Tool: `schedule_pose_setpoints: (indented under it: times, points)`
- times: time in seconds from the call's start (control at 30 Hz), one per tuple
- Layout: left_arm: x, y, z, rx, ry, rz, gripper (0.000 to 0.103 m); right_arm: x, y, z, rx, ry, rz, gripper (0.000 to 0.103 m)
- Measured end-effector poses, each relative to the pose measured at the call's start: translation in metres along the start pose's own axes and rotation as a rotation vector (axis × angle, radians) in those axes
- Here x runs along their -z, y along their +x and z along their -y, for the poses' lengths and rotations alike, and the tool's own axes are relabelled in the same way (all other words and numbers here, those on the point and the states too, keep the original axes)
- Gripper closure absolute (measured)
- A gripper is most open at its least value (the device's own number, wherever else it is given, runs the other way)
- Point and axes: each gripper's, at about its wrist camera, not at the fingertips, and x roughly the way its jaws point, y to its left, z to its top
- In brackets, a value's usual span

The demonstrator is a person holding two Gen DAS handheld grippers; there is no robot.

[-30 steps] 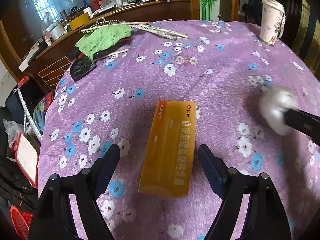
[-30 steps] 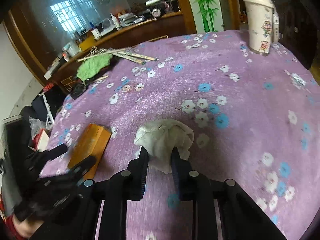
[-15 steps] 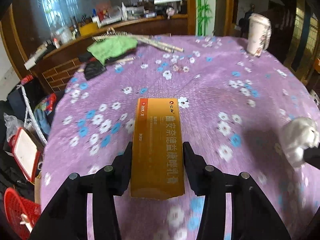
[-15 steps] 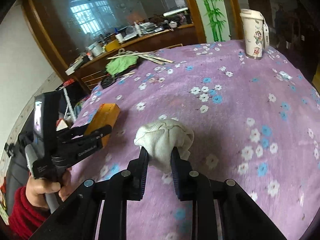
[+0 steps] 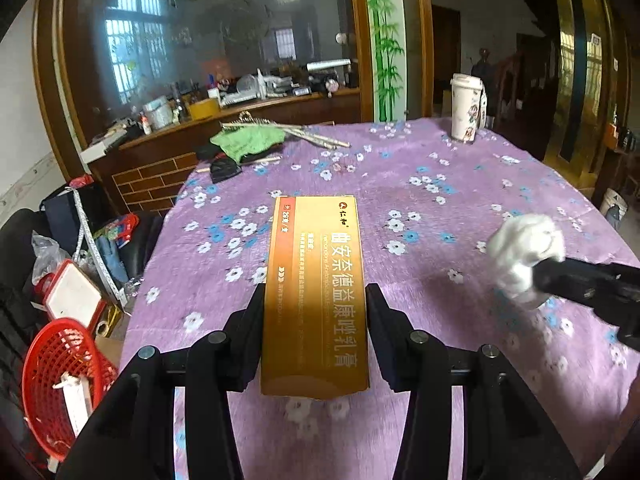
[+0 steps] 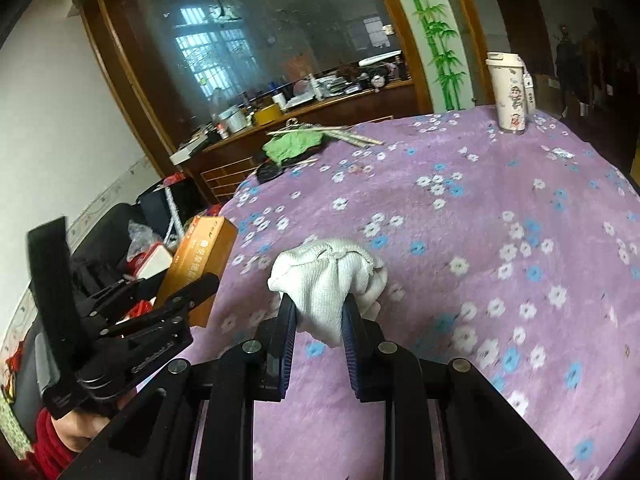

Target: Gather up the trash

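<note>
My left gripper [image 5: 316,300] is shut on a long orange medicine box [image 5: 316,280] with gold Chinese lettering and holds it above the purple flowered tablecloth [image 5: 420,168]. The box also shows in the right wrist view [image 6: 202,252], held near the table's left edge. My right gripper [image 6: 319,312] is shut on a crumpled white tissue wad [image 6: 328,276] and holds it above the cloth. The wad shows in the left wrist view [image 5: 524,248] at the right, with the right gripper's dark body behind it.
A red mesh basket [image 5: 60,376] stands on the floor left of the table. A white patterned cup [image 5: 466,108] stands at the far right. A green cloth [image 5: 248,140], sticks and a dark item lie at the far left. A small wrapper [image 6: 562,155] lies far right.
My left gripper closed on the orange box and lifted it off the cloth. Both grippers have risen and tilted up; the right one still holds the tissue wad.
</note>
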Motion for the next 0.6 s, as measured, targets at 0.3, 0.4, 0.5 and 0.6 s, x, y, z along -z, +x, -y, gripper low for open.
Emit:
schedule_pose_setpoints:
  times: [0.3, 0.4, 0.5, 0.6]
  points:
    - [0.018, -0.038, -0.017, -0.024, -0.036, 0.051, 0.057, 0.015, -0.006, -0.028, -0.035, -0.037, -0.007, 0.079]
    - [0.024, -0.044, -0.024, -0.038, -0.042, 0.057, 0.057, 0.017, -0.005, -0.039, -0.042, -0.058, -0.013, 0.079]
    - [0.028, -0.049, -0.033, -0.061, -0.053, 0.068, 0.057, 0.017, -0.003, -0.051, -0.051, -0.079, -0.020, 0.079]
    - [0.032, -0.053, -0.044, -0.065, -0.072, 0.071, 0.057, 0.018, 0.000, -0.065, -0.057, -0.106, -0.031, 0.079]
